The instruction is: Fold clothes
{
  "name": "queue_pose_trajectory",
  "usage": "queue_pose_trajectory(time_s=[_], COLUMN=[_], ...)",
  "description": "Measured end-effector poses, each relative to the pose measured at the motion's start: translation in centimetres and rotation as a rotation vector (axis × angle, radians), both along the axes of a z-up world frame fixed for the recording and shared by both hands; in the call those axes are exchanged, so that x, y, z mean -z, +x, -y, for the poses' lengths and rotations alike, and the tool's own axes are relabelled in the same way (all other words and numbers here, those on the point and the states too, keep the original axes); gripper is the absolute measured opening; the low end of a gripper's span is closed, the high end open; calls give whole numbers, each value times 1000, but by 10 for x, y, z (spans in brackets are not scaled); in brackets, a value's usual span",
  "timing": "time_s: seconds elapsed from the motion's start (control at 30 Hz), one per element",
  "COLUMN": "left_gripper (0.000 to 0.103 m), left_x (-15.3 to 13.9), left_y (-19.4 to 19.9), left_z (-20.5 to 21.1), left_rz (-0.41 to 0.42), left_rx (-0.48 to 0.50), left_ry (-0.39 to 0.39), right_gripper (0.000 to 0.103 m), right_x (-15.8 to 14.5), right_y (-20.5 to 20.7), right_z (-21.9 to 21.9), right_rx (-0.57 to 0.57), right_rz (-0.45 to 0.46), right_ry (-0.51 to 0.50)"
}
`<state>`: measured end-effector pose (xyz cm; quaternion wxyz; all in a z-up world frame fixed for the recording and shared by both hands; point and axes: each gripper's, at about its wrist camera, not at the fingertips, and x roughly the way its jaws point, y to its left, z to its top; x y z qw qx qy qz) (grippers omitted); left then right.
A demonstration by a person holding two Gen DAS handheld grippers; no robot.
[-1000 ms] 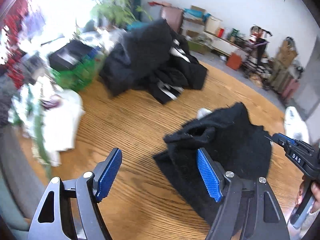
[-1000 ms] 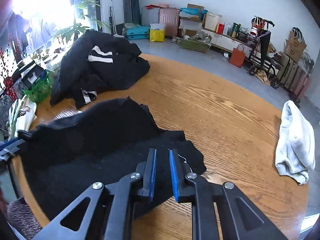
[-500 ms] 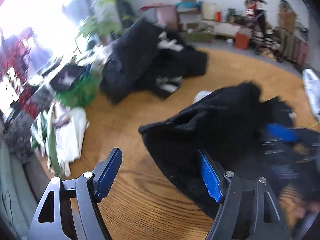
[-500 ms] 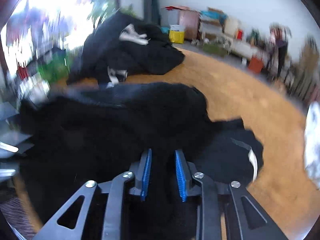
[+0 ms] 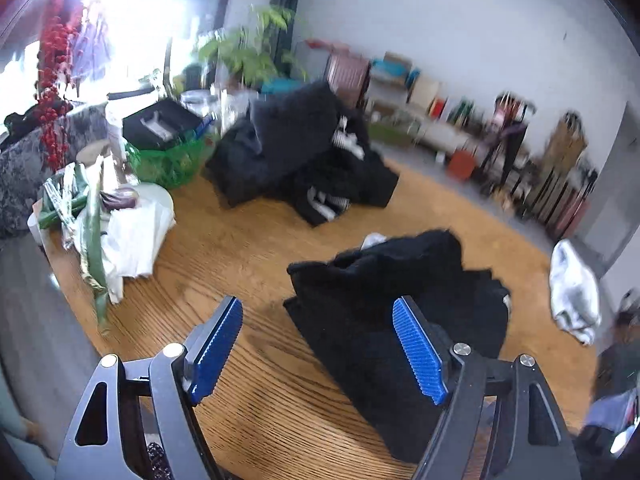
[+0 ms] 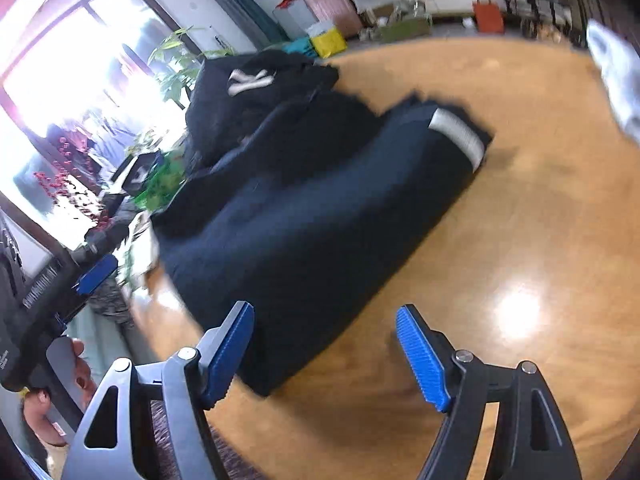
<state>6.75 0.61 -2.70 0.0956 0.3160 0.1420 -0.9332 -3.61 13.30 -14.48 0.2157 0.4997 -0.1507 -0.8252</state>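
We see the dark garment (image 6: pixel 316 216) lying folded on the round wooden table (image 6: pixel 520 240), and neither gripper has hold of it. In the right wrist view it runs as a long dark slab from the centre left of the frame up toward the upper right, where a pale label (image 6: pixel 456 136) shows at its far end. Its near corner sits at the lower centre, just beside the inner face of the left-hand blue finger pad (image 6: pixel 230 354). The right gripper (image 6: pixel 324 356) has its fingers spread wide, having just been opening, and between them we find that cloth corner on the left and bare wood on the right; the pads press on nothing.

In the left wrist view the same garment (image 5: pixel 400 300) lies in the lower centre and right of the frame, bunched at its far edge. The left gripper (image 5: pixel 316 348) also has its fingers wide apart. The right-hand blue pad (image 5: pixel 418 350) appears in front of the cloth, while the left-hand pad stands over bare table; whether any pad touches the fabric we cannot tell.

Further back, in the upper centre of the frame, a pile of dark clothes (image 5: pixel 296 156) waits on the table, well apart from the fingers. A pale cloth (image 5: pixel 574 292) lies at the right edge.
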Motion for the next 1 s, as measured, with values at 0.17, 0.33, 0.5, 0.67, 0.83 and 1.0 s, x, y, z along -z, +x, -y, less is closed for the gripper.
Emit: queue_pose_trajectory(time_s=[0.17, 0.33, 0.5, 0.67, 0.83, 1.0], left_gripper=[79, 79, 79, 79, 79, 79], left_x=[-4, 14, 33, 34, 36, 46], left_y=[22, 29, 31, 36, 33, 43], left_z=[-23, -31, -26, -30, -42, -75], left_rz=[-51, 15, 58, 32, 17, -39], left_rx=[91, 118, 126, 201, 258, 447], left_ry=[-329, -569, -690, -703, -745, -886], right_gripper=[78, 79, 79, 82, 51, 38], right_x=[20, 20, 23, 27, 31, 24], right_y=[15, 14, 16, 15, 7, 6], right_z=[10, 16, 32, 45, 38, 35], right_rx=[1, 8, -24, -40, 1, 1], right_rz=[74, 82, 108, 106, 129, 87], right_ry=[-42, -105, -132, -162, -214, -276])
